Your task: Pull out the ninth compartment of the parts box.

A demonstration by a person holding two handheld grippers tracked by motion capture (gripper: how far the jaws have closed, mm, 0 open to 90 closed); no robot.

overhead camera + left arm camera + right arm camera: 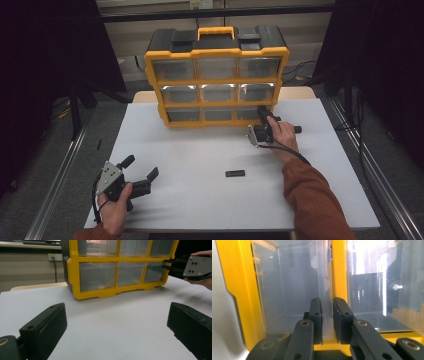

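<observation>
Here the yellow-framed plastic organiser cabinet with clear drawers (217, 75) stands upright at the far edge of the white counter (200, 160), its drawer fronts facing the person, so each drawer slides out toward the near side. The right tool (262, 116) is at the bottom row, at the right-hand clear drawer (248, 113). In the right gripper view its jaws stand narrow, pinched on the thin translucent lip of that drawer (327, 315), apparently turned on its side so the pads clamp the lip from both faces. That grip makes sense for a pull: the drawer's long axis runs front to back, into the cabinet, and the tool lines up with it, pointing at the cabinet face. The drawer looks closed or barely started; its contents cannot be made out.

The left tool (142, 170) rests low near the counter's near left corner, well apart from the cabinet, jaws spread wide with nothing between them, aimed toward the cabinet. A small flat black bar (235, 173) lies alone on the counter between the two hands.
</observation>
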